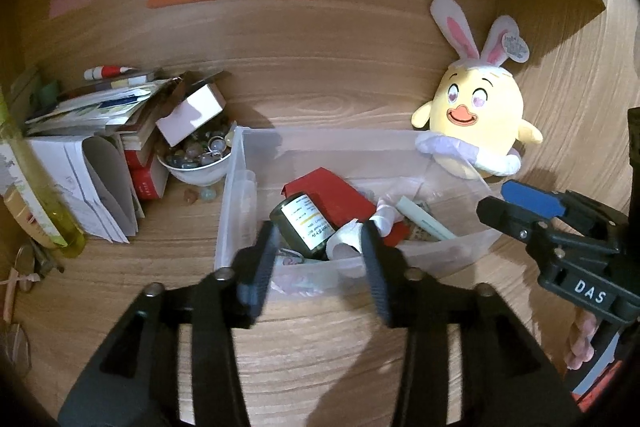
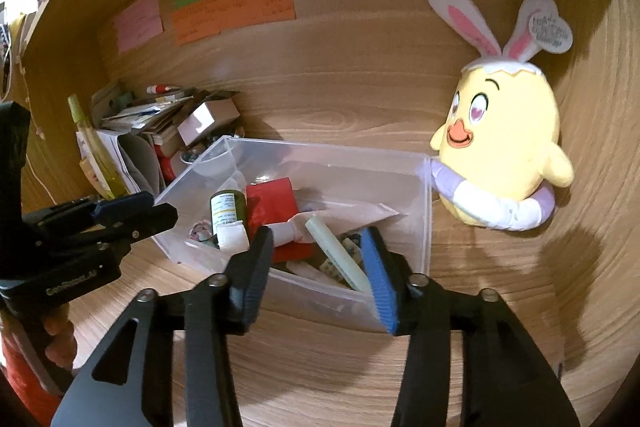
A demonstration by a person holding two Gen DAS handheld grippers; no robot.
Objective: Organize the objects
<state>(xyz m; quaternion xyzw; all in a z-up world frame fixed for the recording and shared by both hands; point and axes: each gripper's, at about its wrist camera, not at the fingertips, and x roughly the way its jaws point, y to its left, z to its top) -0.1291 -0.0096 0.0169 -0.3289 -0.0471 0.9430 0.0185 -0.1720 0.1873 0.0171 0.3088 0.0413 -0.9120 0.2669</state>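
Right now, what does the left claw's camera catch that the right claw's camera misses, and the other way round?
Only the left view shows the loose marbles on the wood beside the white bowl of glass beads. Only the right view shows the dangling white cord at far left. Both share the clear plastic bin, the yellow plush chick with bunny ears, and both claws, open.

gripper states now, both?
Left gripper: jaws open, holding nothing, over the clear bin.
Right gripper: jaws open, holding nothing, over the same bin.
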